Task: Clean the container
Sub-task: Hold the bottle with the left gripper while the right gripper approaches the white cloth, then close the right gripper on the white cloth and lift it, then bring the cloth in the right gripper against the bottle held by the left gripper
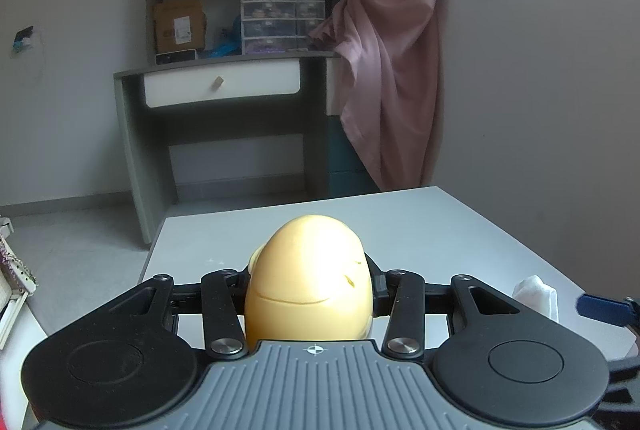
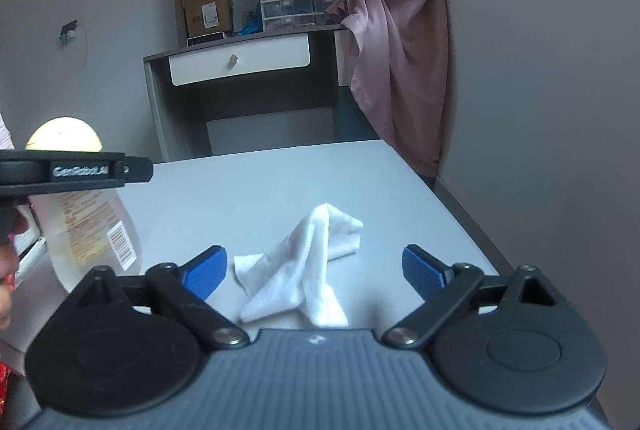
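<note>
My left gripper (image 1: 310,290) is shut on the yellow domed cap (image 1: 308,278) of a clear plastic container. In the right wrist view the container (image 2: 90,234) stands upright at the left of the grey table, with an orange label and barcode, and its yellow cap (image 2: 64,134) shows above the left gripper's black body. A crumpled white cloth (image 2: 304,262) lies on the table. My right gripper (image 2: 314,270) is open, its blue pads (image 2: 206,268) on either side of the cloth, just above it. The cloth's corner also shows in the left wrist view (image 1: 536,294).
The grey table (image 2: 240,190) ends at a wall on the right. Beyond it stand a desk with a white drawer (image 1: 220,86), shelves with clear drawer boxes (image 1: 282,14) and a pink curtain (image 1: 392,70).
</note>
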Motion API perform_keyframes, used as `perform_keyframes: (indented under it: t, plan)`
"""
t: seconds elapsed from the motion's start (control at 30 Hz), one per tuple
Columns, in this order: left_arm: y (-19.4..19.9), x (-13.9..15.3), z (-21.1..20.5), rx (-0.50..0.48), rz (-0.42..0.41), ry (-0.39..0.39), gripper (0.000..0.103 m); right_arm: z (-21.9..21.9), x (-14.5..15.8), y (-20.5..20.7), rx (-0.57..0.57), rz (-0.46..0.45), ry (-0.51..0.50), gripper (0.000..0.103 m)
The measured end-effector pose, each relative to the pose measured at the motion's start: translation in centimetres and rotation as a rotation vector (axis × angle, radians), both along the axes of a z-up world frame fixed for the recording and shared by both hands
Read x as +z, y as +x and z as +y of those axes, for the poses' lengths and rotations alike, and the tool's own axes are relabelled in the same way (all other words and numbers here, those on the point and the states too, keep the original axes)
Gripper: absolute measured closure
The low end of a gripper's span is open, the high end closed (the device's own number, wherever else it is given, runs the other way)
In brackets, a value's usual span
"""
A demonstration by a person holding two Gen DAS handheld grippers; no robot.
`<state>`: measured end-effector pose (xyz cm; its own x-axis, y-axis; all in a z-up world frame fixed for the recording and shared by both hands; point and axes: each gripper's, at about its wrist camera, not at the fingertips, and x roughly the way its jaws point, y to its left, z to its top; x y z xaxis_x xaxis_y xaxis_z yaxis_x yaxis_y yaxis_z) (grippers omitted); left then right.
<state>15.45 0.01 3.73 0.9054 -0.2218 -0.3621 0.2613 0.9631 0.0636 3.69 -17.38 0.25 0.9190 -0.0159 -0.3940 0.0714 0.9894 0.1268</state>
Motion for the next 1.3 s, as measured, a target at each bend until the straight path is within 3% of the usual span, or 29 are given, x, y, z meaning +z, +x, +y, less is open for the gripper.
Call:
perform_keyframes:
  t: [0.2,0.3,0.37,0.43,0.67,0.9,1.1,1.3]
  plan:
    - [0.1,0.0,-0.1,-0.002,0.004,0.0,0.058,0.2,-0.5,1.5,0.024,0.023,-0.002,0.027]
    - [0.1,0.0,-0.1,-0.003,0.005,0.001,0.058,0.3,-0.9,1.8,0.031,0.041,0.01,0.042]
    - [0.1,0.0,-0.1,-0.006,0.005,0.003,0.058,0.2,-1.2,1.8,0.028,0.037,0.022,0.074]
    - [0.1,0.0,-0.1,-0.009,0.007,0.003,0.058,0.0,-1.2,1.8,0.031,0.033,0.034,0.088]
    - [-0.1,-0.3,-0.7,-0.006,0.01,0.004,0.058,0.1,-0.5,0.8,0.026,-0.029,0.03,0.095]
    - [-0.1,-0.3,-0.7,-0.01,0.022,-0.006,0.057,0.1,0.3,-0.4,0.071,-0.07,0.046,0.095]
    - [0.1,-0.2,-0.8,-0.016,0.035,-0.003,0.057,0.9,0.6,-2.1,0.24,-0.112,0.136,0.095]
    - [0.4,-0.1,-0.6,-0.02,0.053,-0.025,0.057,3.9,1.1,-2.9,0.429,-0.136,0.145,0.095]
